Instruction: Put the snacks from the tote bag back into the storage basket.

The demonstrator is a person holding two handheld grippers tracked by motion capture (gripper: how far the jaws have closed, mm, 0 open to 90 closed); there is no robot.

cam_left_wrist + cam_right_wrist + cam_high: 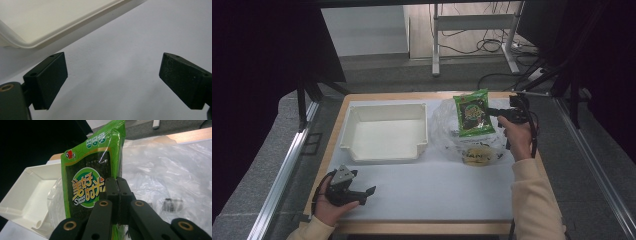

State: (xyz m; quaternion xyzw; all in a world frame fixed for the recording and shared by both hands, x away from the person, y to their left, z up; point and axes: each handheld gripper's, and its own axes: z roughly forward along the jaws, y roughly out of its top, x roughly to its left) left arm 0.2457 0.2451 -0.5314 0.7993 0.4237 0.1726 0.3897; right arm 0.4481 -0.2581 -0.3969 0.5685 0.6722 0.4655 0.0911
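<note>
A green seaweed snack packet (473,114) (87,175) with a dark window and a round logo is held up above a crumpled clear plastic bag (447,131) (170,167) at the table's back right. My right gripper (498,116) (117,182) is shut on the packet's right edge, its black jaws pressed together. My left gripper (366,193) (113,82) rests on the white table near the front left corner, jaws wide open with nothing between them. A white tray (384,157) (45,37) (22,202) stands empty just beyond the left gripper.
A yellow packet (477,155) lies inside the clear bag, in front of the green one. A small dark item (171,205) shows through the bag's plastic. The white table cover (437,190) spreads bare across the front. Desk legs and cables (484,45) stand behind the table.
</note>
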